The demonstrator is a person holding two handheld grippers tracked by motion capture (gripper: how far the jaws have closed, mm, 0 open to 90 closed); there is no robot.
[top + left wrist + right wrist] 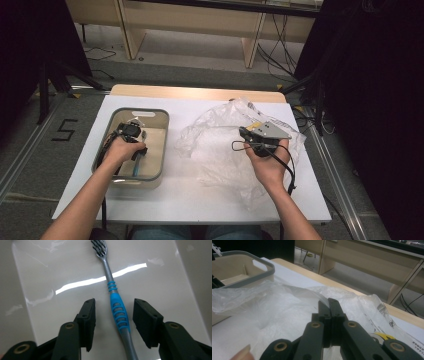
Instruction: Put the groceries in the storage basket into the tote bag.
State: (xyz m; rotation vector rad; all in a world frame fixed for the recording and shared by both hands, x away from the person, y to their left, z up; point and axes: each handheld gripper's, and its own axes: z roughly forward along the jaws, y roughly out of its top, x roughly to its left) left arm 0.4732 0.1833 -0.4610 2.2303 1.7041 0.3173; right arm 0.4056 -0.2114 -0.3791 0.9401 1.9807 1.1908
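Observation:
A toothbrush [117, 310] with a grey and blue handle lies on the pale floor of a beige bin [162, 145], bristles away from me. My left gripper [114, 302] reaches down into the bin, open, one jaw on each side of the blue grip with a gap to each pad. In the high view the left gripper [132, 136] is in the bin's near half, and the blue handle of the toothbrush [136, 166] sticks out below the hand. My right gripper [328, 300] is shut on a fold of a clear plastic bag [274, 305], holding its edge up. The bag [215, 145] spreads across the table's right half.
The bin [262, 262] has a grey rim and stands on the left of a white table [200, 202]. Beyond the table's far wooden edge are wooden furniture legs, floor cables and dark stands. A printed label [384, 311] is on the bag.

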